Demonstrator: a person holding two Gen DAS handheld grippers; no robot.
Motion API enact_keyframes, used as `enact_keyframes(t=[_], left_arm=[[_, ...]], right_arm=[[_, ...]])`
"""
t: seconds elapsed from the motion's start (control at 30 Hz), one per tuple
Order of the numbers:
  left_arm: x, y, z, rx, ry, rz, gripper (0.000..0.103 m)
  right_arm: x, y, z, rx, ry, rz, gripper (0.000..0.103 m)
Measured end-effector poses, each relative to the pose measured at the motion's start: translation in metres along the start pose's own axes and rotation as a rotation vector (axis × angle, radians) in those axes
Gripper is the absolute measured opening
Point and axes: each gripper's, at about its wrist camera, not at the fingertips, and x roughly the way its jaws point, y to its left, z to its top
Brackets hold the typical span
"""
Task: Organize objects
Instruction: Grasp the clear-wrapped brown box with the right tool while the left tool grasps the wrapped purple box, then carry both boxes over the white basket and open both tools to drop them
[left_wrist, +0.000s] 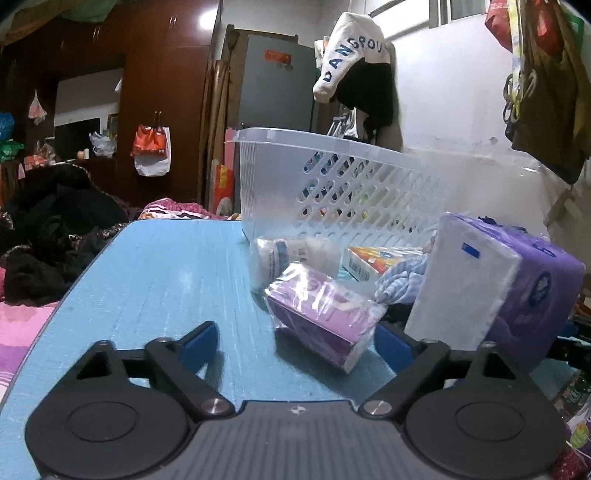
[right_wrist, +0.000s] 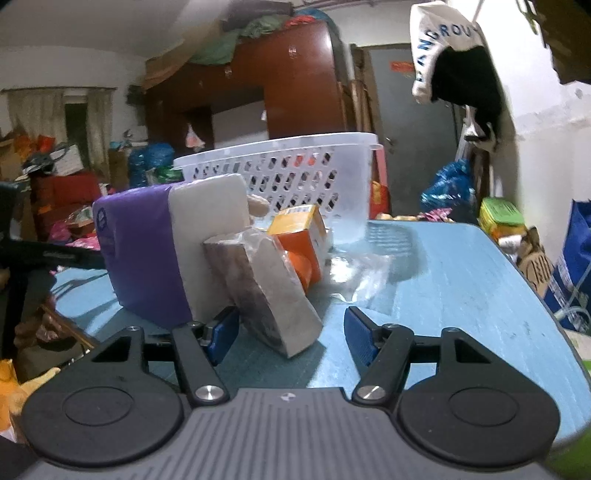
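Two grippers face one cluttered blue table (left_wrist: 155, 280), both with fingers spread wide and holding nothing. Largest on the table is the white perforated basket (left_wrist: 332, 184), standing upright at the 12 o'clock end of the pile in the left wrist view; coloured items show dimly through its holes. Next in size, the big purple tissue pack (left_wrist: 517, 291) stands on end at about 2 o'clock from the left gripper (left_wrist: 295, 343), its white end face turned toward that camera. Leaning against it, the small purple tissue pack (left_wrist: 325, 314) in clear wrap sits tilted between the left gripper's blue fingers (left_wrist: 199, 343); from the right wrist view the same small pack (right_wrist: 269, 295) lies just at 11 o'clock of the right gripper (right_wrist: 291, 336), close to the left blue pad. Behind it, the orange box (right_wrist: 299, 236) rests near the basket wall. A white bottle (left_wrist: 291, 258) lies on its side at 12 o'clock, with a blue cloth (left_wrist: 402, 280) bunched beside it.
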Motion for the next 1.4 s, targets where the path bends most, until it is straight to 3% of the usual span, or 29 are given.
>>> enact_keyframes(t=[0.1, 0.23, 0.57, 1.07, 1.2, 1.4], left_arm=[[0.0, -0.003, 0.0, 0.018, -0.006, 0.027, 0.089], [0.005, -0.007, 0.0, 0.039, 0.012, 0.022, 0.066], [0.0, -0.003, 0.0, 0.043, -0.045, 0.052, 0.065], [-0.023, -0.006, 0.011, 0.059, -0.109, 0.015, 0.065], [-0.031, -0.009, 0.036, 0.067, -0.128, -0.018, 0.065], [-0.023, -0.007, 0.122, 0.029, -0.189, -0.048, 0.065]], right_arm=[[0.002, 0.003, 0.001, -0.026, -0.003, 0.012, 0.051], [-0.003, 0.01, 0.0, -0.06, 0.004, 0.011, 0.05], [-0.007, 0.008, 0.005, -0.054, -0.002, 0.013, 0.049], [-0.02, -0.014, 0.022, 0.01, -0.06, 0.015, 0.046], [-0.022, -0.021, 0.046, 0.015, -0.091, 0.023, 0.045], [0.019, -0.019, 0.126, -0.056, -0.11, -0.012, 0.045]])
